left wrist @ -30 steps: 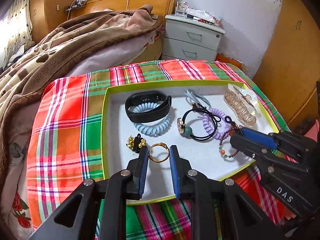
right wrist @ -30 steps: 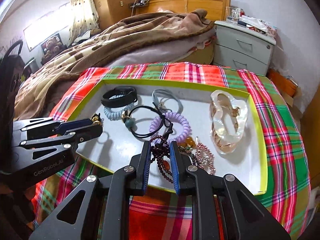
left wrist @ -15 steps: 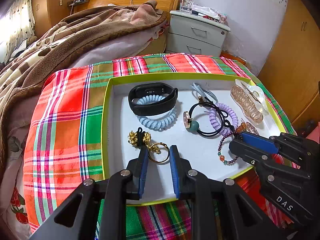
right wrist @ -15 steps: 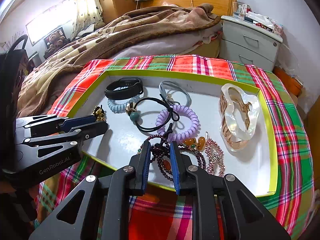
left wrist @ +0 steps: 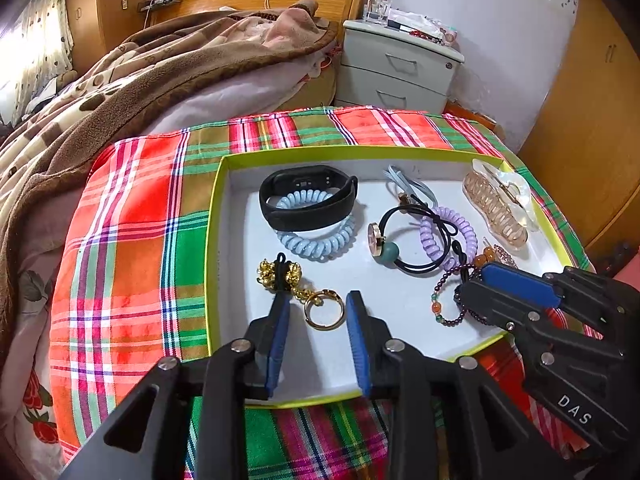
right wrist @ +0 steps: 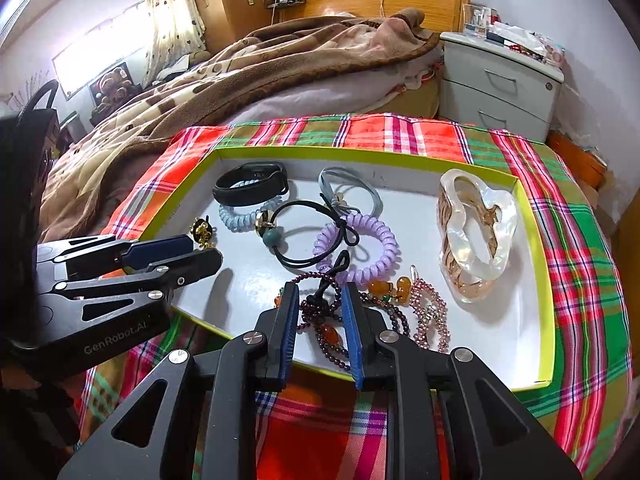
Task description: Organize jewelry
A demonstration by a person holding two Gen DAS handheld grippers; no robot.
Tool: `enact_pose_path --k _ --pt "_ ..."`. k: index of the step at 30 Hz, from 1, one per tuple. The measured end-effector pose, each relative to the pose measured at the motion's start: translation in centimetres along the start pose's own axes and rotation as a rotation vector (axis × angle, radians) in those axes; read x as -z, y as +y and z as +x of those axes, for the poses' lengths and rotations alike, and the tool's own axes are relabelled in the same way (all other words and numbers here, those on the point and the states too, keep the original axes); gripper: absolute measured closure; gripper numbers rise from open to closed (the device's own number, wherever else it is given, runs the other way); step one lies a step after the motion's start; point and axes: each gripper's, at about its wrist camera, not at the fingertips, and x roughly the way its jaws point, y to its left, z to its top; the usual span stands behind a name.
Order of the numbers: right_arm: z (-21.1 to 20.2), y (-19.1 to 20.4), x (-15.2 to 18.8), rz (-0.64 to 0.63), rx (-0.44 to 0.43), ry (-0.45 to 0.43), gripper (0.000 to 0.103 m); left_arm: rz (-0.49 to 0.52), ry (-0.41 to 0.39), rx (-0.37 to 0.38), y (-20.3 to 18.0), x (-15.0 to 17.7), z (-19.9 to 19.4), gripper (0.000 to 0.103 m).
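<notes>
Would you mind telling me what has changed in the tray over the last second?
Both grippers have just been opening. The left gripper now stands wide around the gold ring, pads clear of it. The right gripper has widened slightly over the dark bead bracelet, which lies between its jaws. The rest of the jewelry and the tray stayed put.

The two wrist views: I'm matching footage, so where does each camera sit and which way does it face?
Left wrist: sits on the left gripper, looks down along it at the gold ring; jaws just opened; right gripper shows at right.
Right wrist: sits on the right gripper, looks down at the dark bead bracelet; jaws just opened slightly; left gripper shows at left.
Shared: the tray, bed, nightstand.
</notes>
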Motion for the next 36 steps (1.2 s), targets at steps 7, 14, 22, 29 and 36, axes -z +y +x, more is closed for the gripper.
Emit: enact_pose_path --k 7,14,22,29,36 --pt "-0.7 -0.2 0.1 0.023 0.004 -0.018 0.076 -0.008 -0.014 -0.006 0.0 0.2 -0.9 0.064" --pt "-2.6 0.6 0.8 0.013 0.057 -0.065 0.076 -0.035 -0.051 -0.015 0.1 1.1 -3.1 0.062" --pt "-5.0 1.1 2.3 0.033 0.130 -0.100 0.075 -0.060 -0.095 -0.105 -0.4 3.0 -5.9 0.059" --pt "-6.2 1.2 3.4 0.063 0.147 -0.112 0.075 -0.066 -0.123 -0.146 -1.4 4.7 -7.6 0.058" --pt "-7.6 1.2 4.7 0.087 0.159 -0.135 0.047 -0.071 -0.170 -0.207 -2.4 6.3 -9.5 0.059"
